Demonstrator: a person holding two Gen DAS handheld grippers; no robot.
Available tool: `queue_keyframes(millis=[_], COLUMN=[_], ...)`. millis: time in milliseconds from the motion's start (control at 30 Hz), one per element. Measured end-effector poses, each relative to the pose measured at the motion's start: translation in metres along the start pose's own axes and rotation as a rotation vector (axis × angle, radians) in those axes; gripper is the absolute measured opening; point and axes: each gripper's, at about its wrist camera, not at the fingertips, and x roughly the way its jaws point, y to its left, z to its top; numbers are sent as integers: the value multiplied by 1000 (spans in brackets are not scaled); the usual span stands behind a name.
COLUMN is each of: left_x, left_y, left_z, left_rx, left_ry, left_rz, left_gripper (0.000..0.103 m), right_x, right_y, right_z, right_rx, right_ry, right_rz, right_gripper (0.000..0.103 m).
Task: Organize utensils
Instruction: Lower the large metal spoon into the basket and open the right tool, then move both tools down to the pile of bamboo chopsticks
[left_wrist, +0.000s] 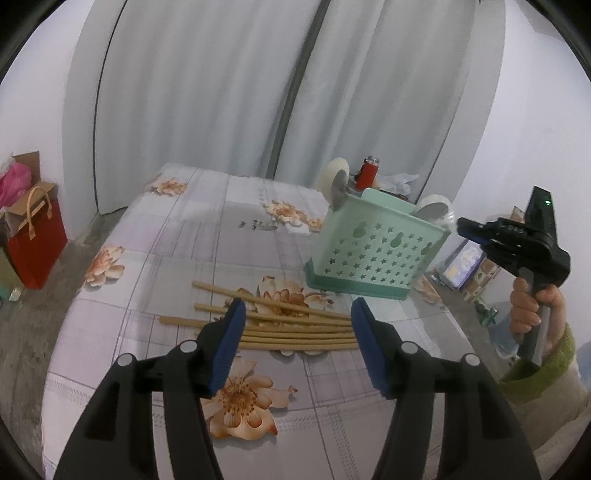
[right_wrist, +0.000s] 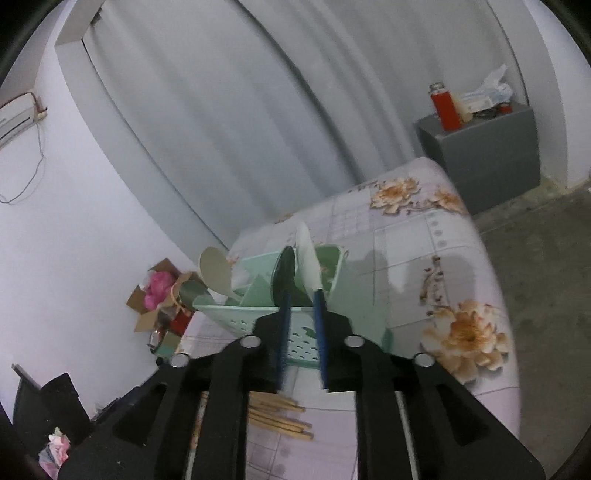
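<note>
Several wooden chopsticks (left_wrist: 273, 325) lie loose in a fan on the floral-print tabletop (left_wrist: 177, 236), directly ahead of your left gripper (left_wrist: 297, 347). Its blue-padded jaws stand well apart with nothing between them, the chopsticks lying just beyond the fingertips. At far left of that view, a red gift bag (left_wrist: 35, 243) stands on the floor beside the tabletop. Moving right, the mint-green perforated utensil basket (left_wrist: 376, 254) sits upright on the tabletop beyond the right ends of the chopsticks, with two pale spoon heads (left_wrist: 338, 181) rising above its rim. Behind it a red bottle (left_wrist: 367, 171) stands on a grey cabinet (right_wrist: 491, 147). At far right, your right hand (left_wrist: 532, 302), in a green cuff, grips the handle of the right gripper (right_wrist: 301, 321), held in the air level with the basket's top.

From the right wrist view, a pale spoon (right_wrist: 218, 273) leans out of the basket's left compartment; a dark spoon (right_wrist: 286, 269) and a white one (right_wrist: 306, 254) stand at the middle, in line with the fingertips. The right gripper's jaws are narrowly parted. Whether the pads touch either handle you cannot tell from this angle. Chopstick ends show on the tabletop below the gripper.
</note>
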Motion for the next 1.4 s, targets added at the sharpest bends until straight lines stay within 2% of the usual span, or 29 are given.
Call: queue_keyframes(millis=[133, 200, 267, 300, 333, 400, 467, 533, 633, 800, 900, 1000, 1133, 1200, 1400], left_x=[0, 1, 3, 5, 8, 14, 21, 29, 39, 47, 49, 52, 52, 52, 44], left_y=[3, 5, 5, 6, 5, 4, 2, -1, -4, -6, -1, 7, 16, 20, 28], left_z=[-5, -8, -14, -17, -20, -27, -33, -39, -45, -53, -58, -61, -63, -65, -68], left_rx=[-10, -12, -9, -9, -10, -16, -29, -44, -59, -71, -92, -128, -164, -177, -200], left_ry=[10, 22, 44, 58, 76, 105, 134, 162, 191, 226, 240, 251, 259, 266, 274], left_rz=[23, 33, 38, 33, 21, -2, -28, -50, -81, -112, -120, -126, -123, -113, -94], left_gripper=[63, 64, 64, 64, 64, 64, 58, 50, 42, 33, 30, 27, 26, 26, 26], right_x=[-15, -16, -3, 11, 27, 50, 77, 102, 135, 166, 164, 155, 141, 132, 112], right_y=[3, 6, 14, 21, 26, 37, 48, 58, 69, 64, 59, 57, 59, 60, 66], right_z=[-7, -14, -25, -34, -41, -54, -64, -71, -79, -91, -96, -100, -109, -116, -136], right_rx=[-31, -52, -79, -103, -127, -170, -221, -279, -373, -415, -408, -387, -367, -322, -240], right_ry=[-33, -21, 45, 125, 199, 284, 347, 381, 412, 471, 473, 512, 555, 585, 639], right_rz=[-2, 23, 80, 118, 137, 141, 151, 149, 93, 35, 46, 58, 49, 69, 127], right_gripper=[29, 38, 47, 53, 55, 55, 55, 55, 53, 48, 47, 47, 41, 35, 34])
